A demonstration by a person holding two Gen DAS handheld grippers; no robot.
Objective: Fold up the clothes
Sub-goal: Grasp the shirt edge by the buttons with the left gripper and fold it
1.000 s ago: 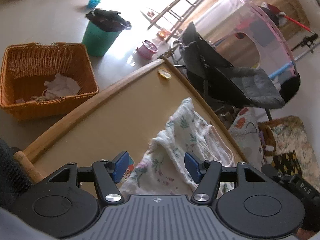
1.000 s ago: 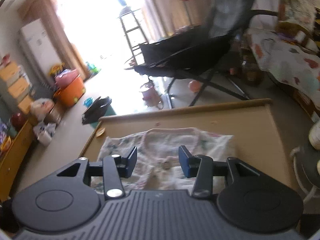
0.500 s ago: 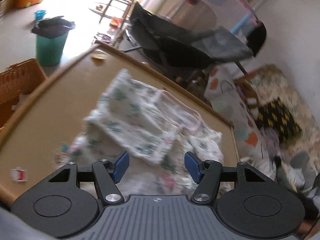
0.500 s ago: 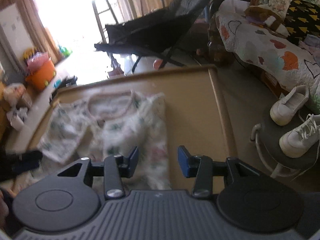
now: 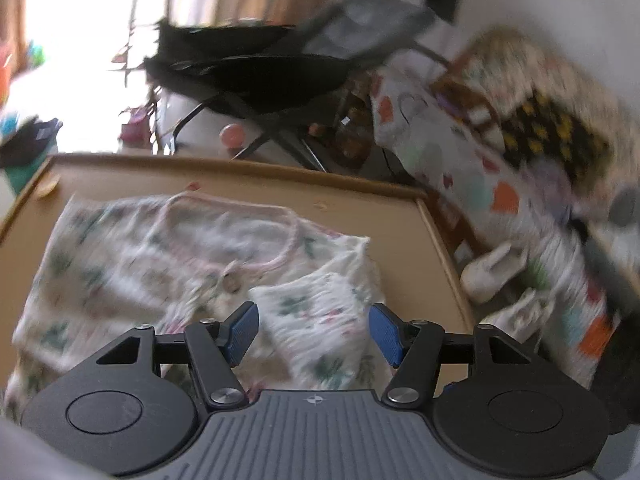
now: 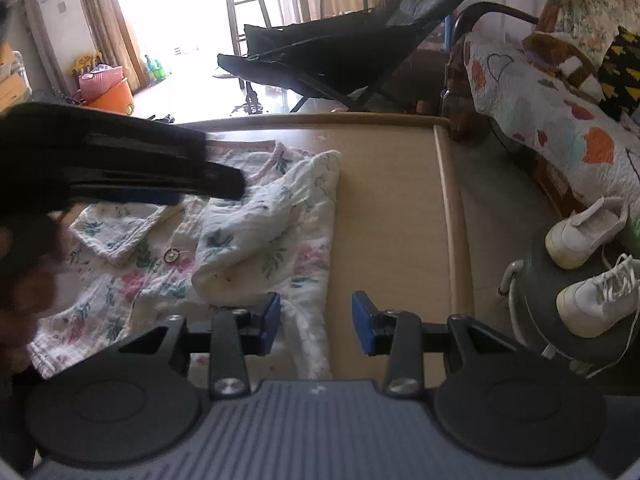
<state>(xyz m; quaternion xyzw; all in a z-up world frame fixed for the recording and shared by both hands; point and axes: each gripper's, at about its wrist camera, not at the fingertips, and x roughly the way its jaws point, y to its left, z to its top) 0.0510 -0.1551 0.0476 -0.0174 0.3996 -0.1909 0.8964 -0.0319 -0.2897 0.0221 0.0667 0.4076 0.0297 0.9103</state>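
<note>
The whole left wrist view is smeared by motion: the white floral cotton garment (image 5: 192,264) loses its print to streaks, and its near hem is hidden behind the black left gripper (image 5: 313,334). The small round yellowish thing (image 5: 47,187) at the tan wooden table's (image 5: 400,248) far corner is too blurred to identify. In the right wrist view the left gripper's dark, blurred fingers (image 6: 120,164) cover the garment's neckline, and a blurred hand (image 6: 24,276) is cut off at the left edge.
</note>
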